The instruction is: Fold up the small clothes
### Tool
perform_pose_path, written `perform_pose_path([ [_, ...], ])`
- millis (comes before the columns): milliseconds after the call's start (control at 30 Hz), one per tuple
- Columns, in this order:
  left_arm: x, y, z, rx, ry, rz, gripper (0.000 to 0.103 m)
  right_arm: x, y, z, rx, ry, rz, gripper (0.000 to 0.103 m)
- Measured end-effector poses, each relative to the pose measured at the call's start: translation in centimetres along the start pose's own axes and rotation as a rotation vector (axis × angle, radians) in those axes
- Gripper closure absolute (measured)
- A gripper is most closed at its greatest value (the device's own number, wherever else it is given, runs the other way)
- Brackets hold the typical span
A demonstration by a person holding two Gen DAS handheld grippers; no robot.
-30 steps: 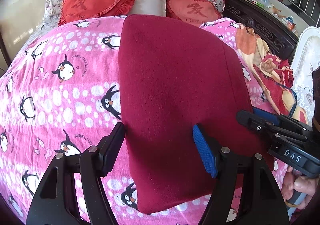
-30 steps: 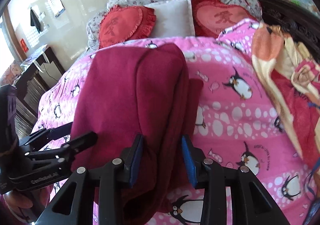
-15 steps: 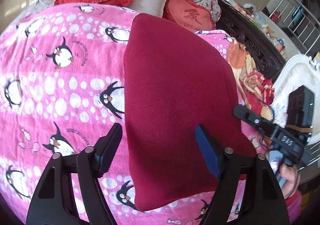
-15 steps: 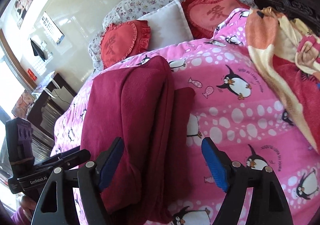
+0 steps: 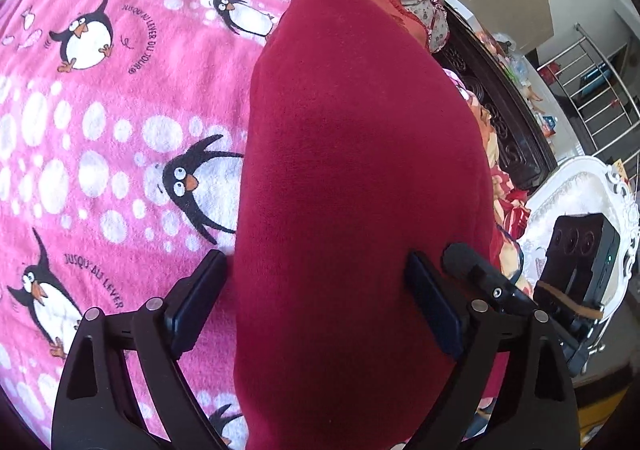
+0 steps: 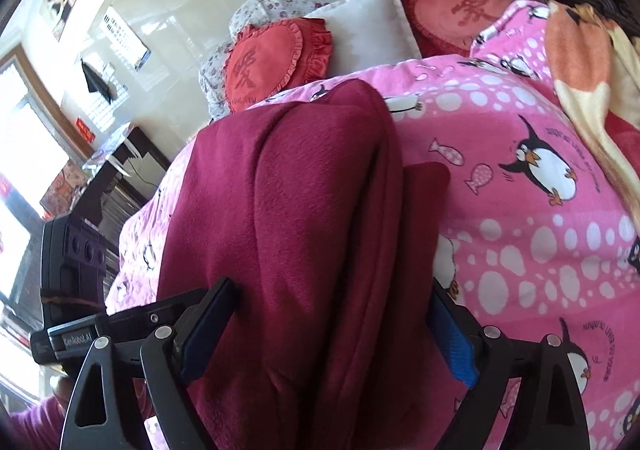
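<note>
A dark red, soft fleece garment (image 5: 360,177) lies folded into a long narrow stack on the pink penguin-print bedspread (image 5: 100,121), running from the near edge of the bed toward the pillows. In the right wrist view its layered edges (image 6: 384,217) show along the right side, with a lower flap of the same cloth (image 6: 426,209) sticking out flat beside them. The left gripper (image 5: 316,306) is spread wide, its two padded fingers straddling the near end of the stack and pinching nothing. The right gripper (image 6: 332,330) is likewise spread wide across the same end. Beyond the stack lie a red heart-shaped frilled cushion (image 6: 276,57) and a plain white pillow (image 6: 368,25). An orange and red patterned blanket (image 6: 592,61) lies bunched at the bedspread's right side.
</note>
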State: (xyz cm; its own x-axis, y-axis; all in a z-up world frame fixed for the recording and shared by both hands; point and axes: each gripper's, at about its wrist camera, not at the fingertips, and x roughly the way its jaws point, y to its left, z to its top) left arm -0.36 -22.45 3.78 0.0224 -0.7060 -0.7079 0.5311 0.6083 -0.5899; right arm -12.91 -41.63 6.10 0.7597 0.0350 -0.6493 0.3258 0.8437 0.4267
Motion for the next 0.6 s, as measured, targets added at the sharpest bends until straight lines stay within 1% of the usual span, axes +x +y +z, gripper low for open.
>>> perform_pose_path([
  [33,0.0,0.0,-0.1,0.002,-0.005,-0.001,0.010,0.0,0.0,-0.1,0.001,-0.009,0.002,0.011],
  [67,0.0,-0.1,-0.2,0.010,-0.007,0.001,0.010,0.0,-0.1,-0.2,0.014,-0.021,0.007,0.015],
  [100,0.0,-0.3,-0.2,0.026,-0.002,0.001,0.013,-0.1,-0.2,-0.3,0.025,-0.026,0.002,0.019],
  [133,0.2,-0.8,-0.1,0.040,0.002,-0.011,0.028,-0.1,-0.3,-0.4,0.030,-0.027,-0.001,0.028],
  [167,0.1,-1.2,0.0,0.053,0.006,-0.012,0.031,-0.3,-0.3,-0.4,0.038,-0.025,0.006,0.038],
  [200,-0.1,-1.5,0.1,0.061,0.003,-0.004,0.034,-0.5,-0.2,-0.5,0.049,-0.021,0.023,0.046],
  [267,-0.9,-2.1,-0.1,0.085,-0.002,0.001,0.048,-1.2,0.2,-0.4,0.053,-0.022,0.027,0.056],
  [333,-2.3,-2.7,-0.4,0.099,-0.004,-0.003,0.056,-2.0,1.1,-0.3,0.030,-0.018,0.029,0.059],
  [467,-6.1,-3.5,-2.1,0.131,-0.012,0.017,0.056,-4.0,4.1,-0.6,-0.014,-0.010,0.084,0.060],
  [533,-8.5,-3.3,-3.4,0.135,-0.011,0.038,0.056,-5.0,5.5,-1.4,-0.025,0.001,0.112,0.060],
  [600,-10.7,-2.7,-4.9,0.129,-0.016,0.053,0.056,-5.6,7.0,-2.7,-0.035,0.031,0.160,0.060],
])
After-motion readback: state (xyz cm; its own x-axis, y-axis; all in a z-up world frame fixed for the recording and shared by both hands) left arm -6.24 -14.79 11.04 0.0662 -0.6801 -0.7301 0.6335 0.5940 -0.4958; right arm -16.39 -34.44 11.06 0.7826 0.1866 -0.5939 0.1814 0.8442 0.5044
